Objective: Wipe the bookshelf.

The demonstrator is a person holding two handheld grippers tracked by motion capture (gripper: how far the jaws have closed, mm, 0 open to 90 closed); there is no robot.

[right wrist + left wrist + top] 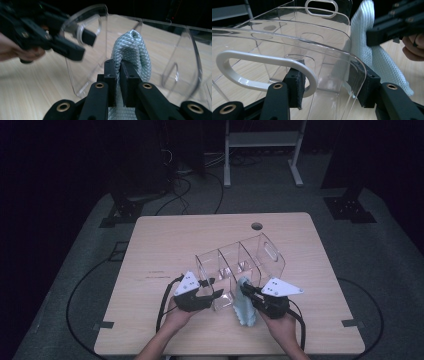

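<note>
A clear plastic organizer [240, 262] with several compartments stands tilted on the wooden table [165, 240]. My left gripper [212, 287] is shut on its near end wall, beside the oval handle cutout [262, 60]; the pads [297, 82] press both sides of the clear wall [312, 45]. My right gripper [247, 292] is shut on a pale blue knitted cloth [245, 312], held just right of the organizer's near end. In the right gripper view the cloth [132, 47] bulges up above the closed jaws [119, 72], with the left gripper [82, 45] at the organizer's wall [100, 30].
The table has a round cable hole [256, 226] near its far edge. Beyond it stand a metal frame [262, 140] and black stand bases, with cables across the grey floor. A hand [412, 47] shows behind the right gripper [372, 37] and the cloth [364, 37].
</note>
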